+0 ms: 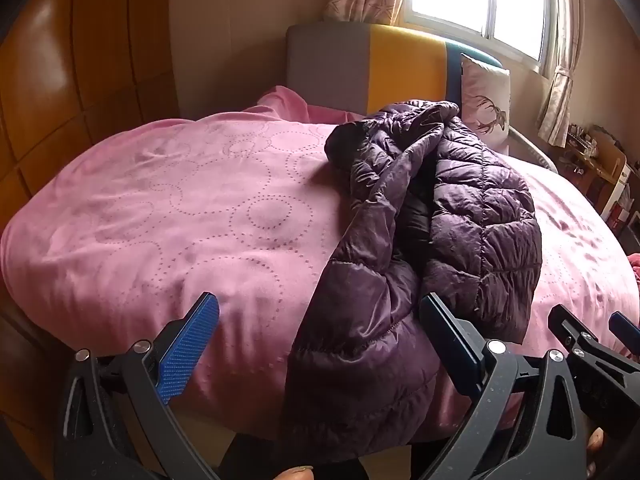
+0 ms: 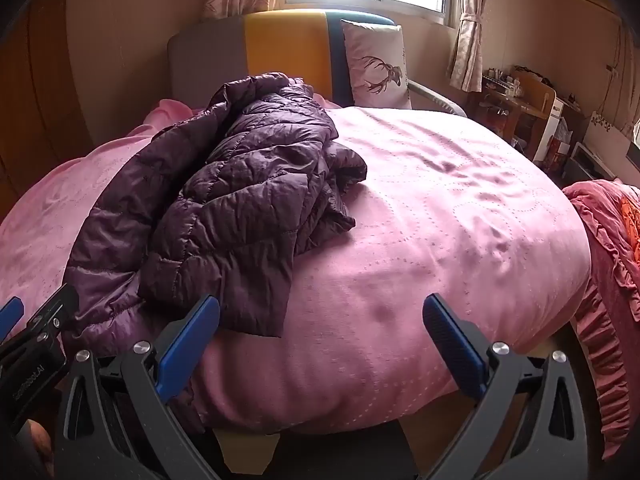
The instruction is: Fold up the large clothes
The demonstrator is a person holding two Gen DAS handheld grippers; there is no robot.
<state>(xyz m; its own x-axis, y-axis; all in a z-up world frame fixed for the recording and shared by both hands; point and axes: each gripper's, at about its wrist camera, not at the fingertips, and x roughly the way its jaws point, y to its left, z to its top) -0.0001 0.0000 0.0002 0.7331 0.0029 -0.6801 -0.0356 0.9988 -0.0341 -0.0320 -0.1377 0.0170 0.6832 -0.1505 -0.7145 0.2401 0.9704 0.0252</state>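
A dark purple quilted puffer jacket (image 1: 432, 216) lies crumpled on a pink bedspread (image 1: 180, 216); part of it hangs over the near edge. It also shows in the right wrist view (image 2: 240, 208), left of centre on the bedspread (image 2: 440, 208). My left gripper (image 1: 320, 320) is open and empty, held at the near bed edge, its right finger close to the jacket's hanging part. My right gripper (image 2: 320, 320) is open and empty, just right of the jacket's near hem. Each gripper shows at the edge of the other's view.
A grey, yellow and teal headboard (image 2: 280, 44) and a deer-print pillow (image 2: 376, 64) stand at the far end. A wooden wardrobe (image 1: 60, 80) is on the left. A cluttered desk (image 2: 520, 108) and a red ruffled quilt (image 2: 612, 248) are on the right.
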